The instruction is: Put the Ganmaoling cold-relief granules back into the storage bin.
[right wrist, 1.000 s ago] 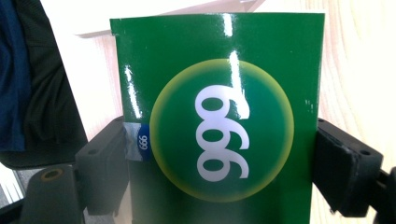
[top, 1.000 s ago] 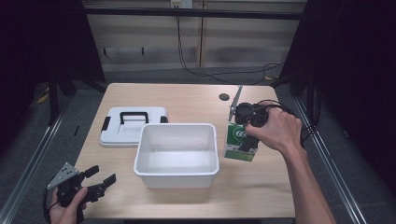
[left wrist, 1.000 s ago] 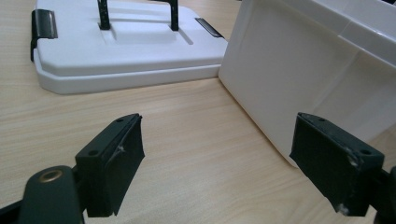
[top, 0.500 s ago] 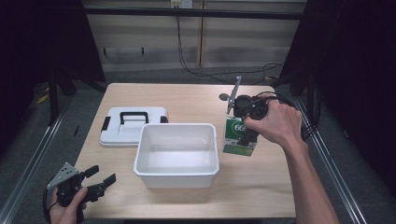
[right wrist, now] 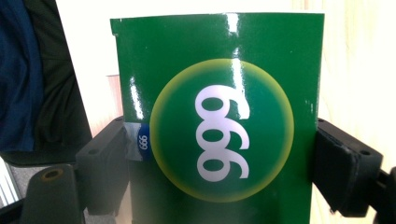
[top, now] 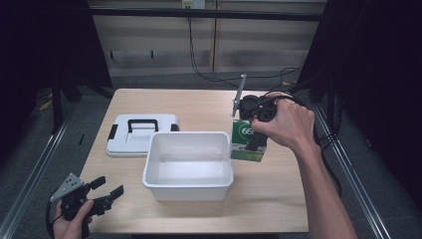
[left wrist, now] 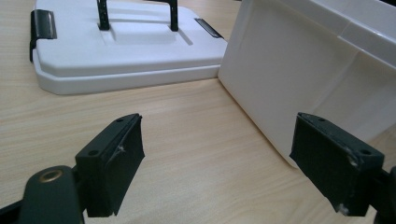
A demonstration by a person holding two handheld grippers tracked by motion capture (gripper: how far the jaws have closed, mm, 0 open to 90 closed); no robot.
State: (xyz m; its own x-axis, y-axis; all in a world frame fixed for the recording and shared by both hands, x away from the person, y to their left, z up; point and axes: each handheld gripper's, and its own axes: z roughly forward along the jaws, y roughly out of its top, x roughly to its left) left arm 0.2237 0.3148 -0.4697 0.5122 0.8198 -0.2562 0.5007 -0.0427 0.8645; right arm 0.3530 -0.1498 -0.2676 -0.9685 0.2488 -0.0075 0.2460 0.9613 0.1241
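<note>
A green box [top: 242,133] with a yellow-ringed circle and white digits stands tilted at the right wall of the white bin [top: 189,135]. My right gripper [top: 255,144] comes down on it from above and is shut on it. In the right gripper view the box [right wrist: 222,121] sits between the two pads [right wrist: 105,163], which press on its sides. My left gripper [top: 107,189] rests open at the table's near left corner with nothing in it. In the left gripper view its open gripper [left wrist: 219,163] faces the bin's wall [left wrist: 299,70].
A white lid with a black handle [top: 142,137] lies flat behind and left of the bin, and shows in the left gripper view as the lid [left wrist: 121,51]. Cables trail off the table's far right edge. Bare wood lies in front of the bin.
My right gripper has shifted the green box a little to the left, up against the bin's right wall, and the hand has turned. The left gripper has stayed put.
</note>
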